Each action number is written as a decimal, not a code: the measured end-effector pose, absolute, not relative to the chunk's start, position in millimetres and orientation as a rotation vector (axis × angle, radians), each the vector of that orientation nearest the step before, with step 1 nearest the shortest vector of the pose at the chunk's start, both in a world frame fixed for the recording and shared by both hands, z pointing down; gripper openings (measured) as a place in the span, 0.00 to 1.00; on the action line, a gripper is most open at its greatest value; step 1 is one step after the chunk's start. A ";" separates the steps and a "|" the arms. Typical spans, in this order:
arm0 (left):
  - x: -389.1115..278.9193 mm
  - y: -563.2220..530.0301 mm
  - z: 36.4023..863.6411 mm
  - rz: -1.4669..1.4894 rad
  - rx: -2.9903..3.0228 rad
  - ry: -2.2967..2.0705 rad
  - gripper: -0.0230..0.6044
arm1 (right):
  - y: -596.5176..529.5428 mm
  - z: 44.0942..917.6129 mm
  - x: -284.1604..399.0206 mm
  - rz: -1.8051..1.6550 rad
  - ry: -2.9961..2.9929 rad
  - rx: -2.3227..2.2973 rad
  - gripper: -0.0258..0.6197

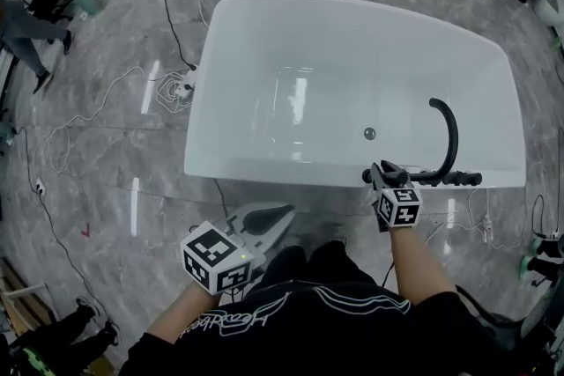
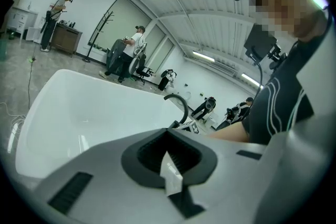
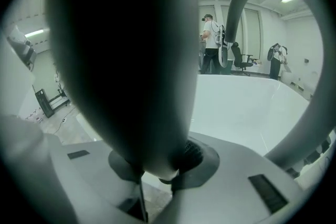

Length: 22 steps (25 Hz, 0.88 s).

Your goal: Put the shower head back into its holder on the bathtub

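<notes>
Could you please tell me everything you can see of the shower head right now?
The shower head looks dark, smooth and elongated. It broadens away from its narrow end, which is clamped in the right tongs. It is held at the near rim of the white bathtub, beside the black curved spout. No hose can be made out, and whether it touches its holder cannot be told.

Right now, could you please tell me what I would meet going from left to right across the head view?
Cable coil on the floor → left gripper → right gripper, holding the shower head → curved black spout.
</notes>
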<state>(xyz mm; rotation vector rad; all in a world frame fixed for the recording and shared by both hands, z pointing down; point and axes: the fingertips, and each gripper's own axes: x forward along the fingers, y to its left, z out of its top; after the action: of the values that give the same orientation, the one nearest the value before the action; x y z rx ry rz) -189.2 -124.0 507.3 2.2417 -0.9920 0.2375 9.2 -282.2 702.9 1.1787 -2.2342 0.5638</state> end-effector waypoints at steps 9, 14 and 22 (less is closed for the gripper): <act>-190.4 -112.2 519.1 0.234 2.211 -0.981 0.04 | -280.9 715.7 -0.8 0.520 -2.219 1.182 0.20; -197.4 -105.7 524.7 0.222 2.188 -1.005 0.04 | -285.4 711.9 -2.7 0.580 -2.232 1.218 0.21; -201.7 -107.9 513.5 0.213 2.235 -1.001 0.05 | -282.6 624.5 -9.0 0.487 -2.393 1.287 0.30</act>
<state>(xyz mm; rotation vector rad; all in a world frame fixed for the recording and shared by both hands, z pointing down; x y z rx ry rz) -201.7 -107.9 513.5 2.2354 -1.0013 0.2132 -9.0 -282.6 624.5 1.2867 -2.3931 0.4874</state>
